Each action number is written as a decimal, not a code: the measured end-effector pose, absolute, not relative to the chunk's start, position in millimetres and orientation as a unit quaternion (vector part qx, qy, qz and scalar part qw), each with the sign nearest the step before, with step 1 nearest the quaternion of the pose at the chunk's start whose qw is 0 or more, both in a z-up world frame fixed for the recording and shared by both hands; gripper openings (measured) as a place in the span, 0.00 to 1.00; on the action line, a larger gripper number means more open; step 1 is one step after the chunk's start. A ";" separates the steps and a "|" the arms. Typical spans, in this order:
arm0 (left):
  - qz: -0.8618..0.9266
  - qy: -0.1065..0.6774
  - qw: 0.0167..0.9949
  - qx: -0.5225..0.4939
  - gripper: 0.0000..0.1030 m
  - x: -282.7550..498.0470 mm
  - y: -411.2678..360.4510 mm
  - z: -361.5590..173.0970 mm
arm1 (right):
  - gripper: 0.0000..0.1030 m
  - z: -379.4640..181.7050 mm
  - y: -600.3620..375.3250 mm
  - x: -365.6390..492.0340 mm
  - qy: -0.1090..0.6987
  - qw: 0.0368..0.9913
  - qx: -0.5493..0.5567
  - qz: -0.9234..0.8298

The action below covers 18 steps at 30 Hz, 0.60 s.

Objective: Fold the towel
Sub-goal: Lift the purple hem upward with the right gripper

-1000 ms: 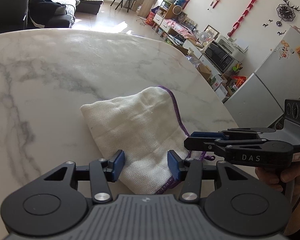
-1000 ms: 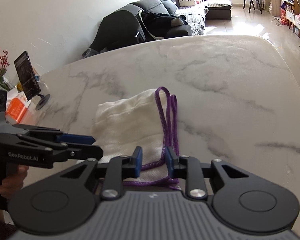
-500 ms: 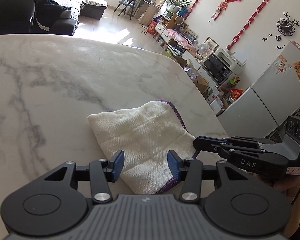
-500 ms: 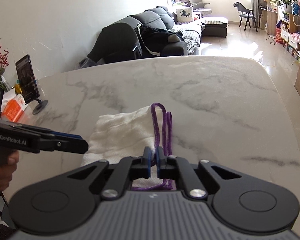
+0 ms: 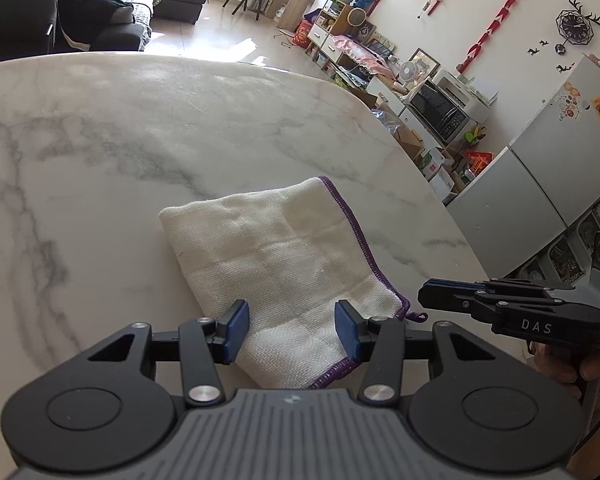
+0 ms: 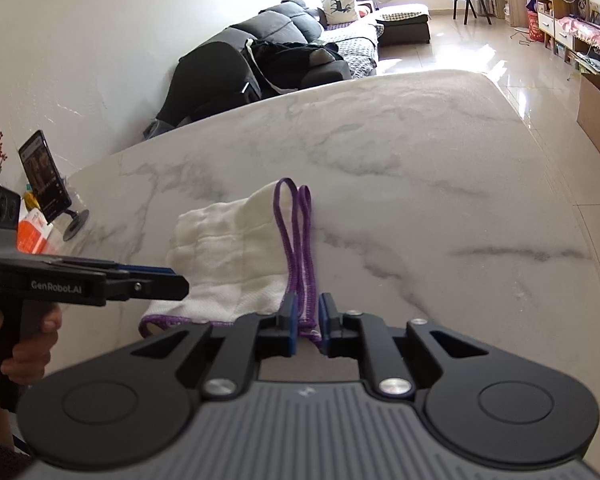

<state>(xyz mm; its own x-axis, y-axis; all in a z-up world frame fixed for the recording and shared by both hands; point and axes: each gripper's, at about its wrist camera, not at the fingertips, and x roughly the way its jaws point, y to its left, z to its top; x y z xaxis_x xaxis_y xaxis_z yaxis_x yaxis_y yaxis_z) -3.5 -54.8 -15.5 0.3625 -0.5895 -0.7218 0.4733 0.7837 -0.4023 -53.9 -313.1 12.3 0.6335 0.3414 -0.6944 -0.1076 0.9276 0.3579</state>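
A living room with a sofa [image 6: 284,44] and shelving lies behind the white marble table [image 5: 100,152] I am working at. On it sits the cream towel [image 5: 284,252] with its purple stitched hem, already folded into a thick rectangle near the table's near edge.

A second ago my right jaws stood apart around the hem corner; half a second ago they had pinched down on it. Now they are opening again, so I judge this fold is being released and the towel is close to done.

My left gripper [image 5: 292,332] hangs just above the towel's near end, jaws about half open with cloth showing between the blue pads, neither pad pressing on it. My right gripper [image 6: 307,326] has a narrow gap, and the purple hem [image 6: 298,264] runs through it; the pads look clear of the stitching.
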 end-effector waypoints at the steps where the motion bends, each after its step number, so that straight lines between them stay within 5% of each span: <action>1: -0.323 0.463 0.823 -0.063 0.47 -3.7 -54.9 -15.6 | 0.14 10.6 -313.8 -52.6 0.413 0.888 0.154 0.129; 18: -0.323 0.454 0.829 -0.047 0.47 -10.2 -57.1 -14.9 | 0.32 -4.2 -331.3 -39.9 0.449 0.838 0.283 0.123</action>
